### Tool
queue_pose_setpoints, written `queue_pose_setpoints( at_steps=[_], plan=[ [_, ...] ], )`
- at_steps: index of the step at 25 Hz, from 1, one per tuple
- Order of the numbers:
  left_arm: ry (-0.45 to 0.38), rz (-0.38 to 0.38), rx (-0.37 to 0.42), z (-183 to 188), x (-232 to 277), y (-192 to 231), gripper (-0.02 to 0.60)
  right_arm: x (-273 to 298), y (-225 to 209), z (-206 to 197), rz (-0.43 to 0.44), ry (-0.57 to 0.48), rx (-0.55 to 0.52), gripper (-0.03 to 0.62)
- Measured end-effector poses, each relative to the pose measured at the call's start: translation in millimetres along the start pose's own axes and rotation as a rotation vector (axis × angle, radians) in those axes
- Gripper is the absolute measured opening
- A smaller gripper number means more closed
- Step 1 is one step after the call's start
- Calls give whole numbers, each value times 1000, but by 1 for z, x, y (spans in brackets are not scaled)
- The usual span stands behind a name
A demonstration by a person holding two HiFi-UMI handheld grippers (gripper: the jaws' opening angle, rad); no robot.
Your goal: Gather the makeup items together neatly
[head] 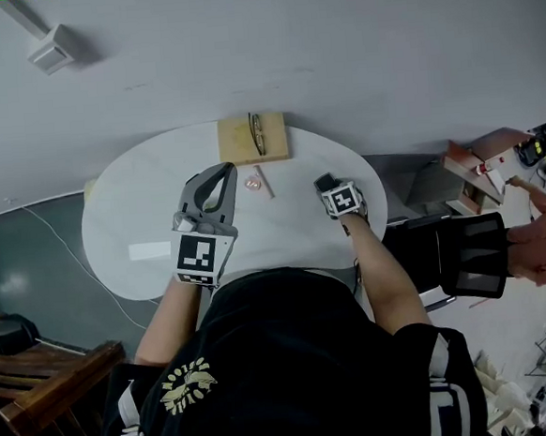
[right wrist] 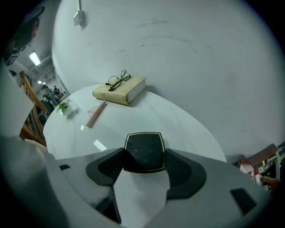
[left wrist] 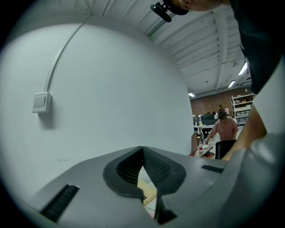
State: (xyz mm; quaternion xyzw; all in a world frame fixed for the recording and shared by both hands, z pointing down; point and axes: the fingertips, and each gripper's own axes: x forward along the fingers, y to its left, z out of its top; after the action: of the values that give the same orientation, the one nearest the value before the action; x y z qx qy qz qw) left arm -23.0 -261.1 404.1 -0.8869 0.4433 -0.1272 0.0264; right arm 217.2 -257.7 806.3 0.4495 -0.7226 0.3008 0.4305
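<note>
1. The black, gold-rimmed compact sits low in the middle of the right gripper view. It is clamped flat between the jaws of my right hand-held gripper, one pad on each side. Gripping it by the edges keeps it level, so I judge it is being carried toward the other pieces.
2. A slim pink stick lies on the white surface, up and left of the compact. A small pink item lies just beside the stick; I cannot tell what it is. That pair looks like the natural gathering spot, well apart from the compact.
3. A tan book lies further up the frame, at the far edge of the surface, with a pair of glasses resting on top. I would treat these as bystanders and set the makeup short of them.
4. My left hand-held gripper is tilted up at the pale wall. Its jaws meet at the tips with nothing between them. In the head view it is left of centre, near the pink pieces, and I read it as parked out of the way.
</note>
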Motion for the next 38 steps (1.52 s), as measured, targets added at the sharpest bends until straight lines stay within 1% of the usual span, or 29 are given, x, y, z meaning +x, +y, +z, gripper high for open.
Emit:
queue_pose_setpoints(
  at_steps=[10,16,23,27,32,38],
  plan=[
    [-8,-2,-1,5,5,-26,23,-17,-50,-38,-80,15,110,295],
    [-13,13,-3,7,5,-39,23,-26,-75,-57,-114,26,155,295],
    [-14,31,-2,11,6,-54,23,-34,-102,-75,-158,31,249,295],
    [-8,49,7,12,2,-59,23,-34,-107,-80,-164,11,287,295],
    [8,61,11,8,-5,-54,23,-36,-107,-83,-175,-11,324,295],
    [11,42,9,5,-5,-47,23,-49,-107,-71,-198,-88,324,295]
  ],
)
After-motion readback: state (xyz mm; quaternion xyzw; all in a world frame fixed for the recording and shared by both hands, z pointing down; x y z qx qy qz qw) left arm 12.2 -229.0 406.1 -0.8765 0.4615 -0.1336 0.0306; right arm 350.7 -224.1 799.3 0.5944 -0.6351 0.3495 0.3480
